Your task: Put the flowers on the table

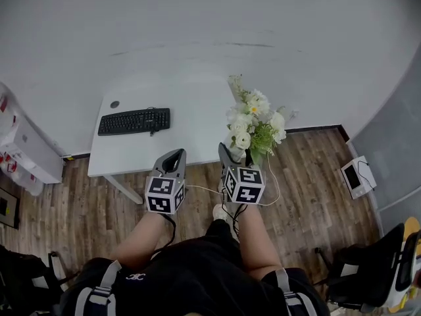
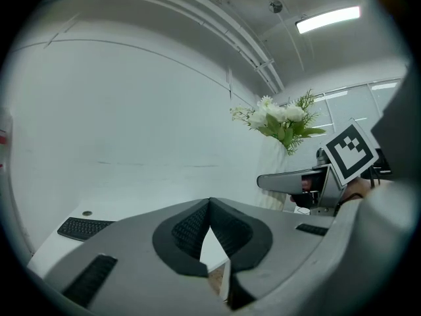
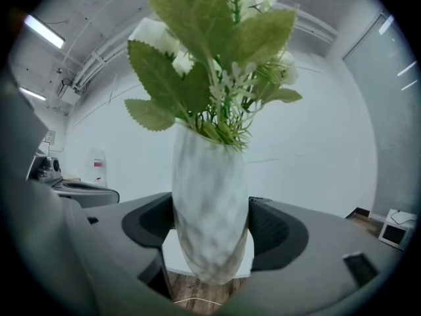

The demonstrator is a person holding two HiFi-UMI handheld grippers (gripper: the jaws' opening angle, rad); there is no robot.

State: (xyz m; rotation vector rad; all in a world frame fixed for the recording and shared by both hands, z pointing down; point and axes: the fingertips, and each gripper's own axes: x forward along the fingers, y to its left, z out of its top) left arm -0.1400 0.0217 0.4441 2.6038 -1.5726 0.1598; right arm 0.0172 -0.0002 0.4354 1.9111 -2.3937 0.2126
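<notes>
The keyboard (image 1: 134, 120) is laid on the table's (image 1: 197, 101) left part. The flowers (image 1: 255, 122) are stood in a vase (image 3: 209, 209), gripped between the right gripper's (image 1: 235, 157) jaws at the table's right front corner. The left gripper (image 1: 172, 158) is held just left.

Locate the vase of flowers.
The vase is clamped in the jaws of the right gripper, held in the air beside the white table at its right edge in the head view.

The vase (image 3: 209, 203) looks dimpled, the floor (image 1: 309, 183) wooden
</notes>
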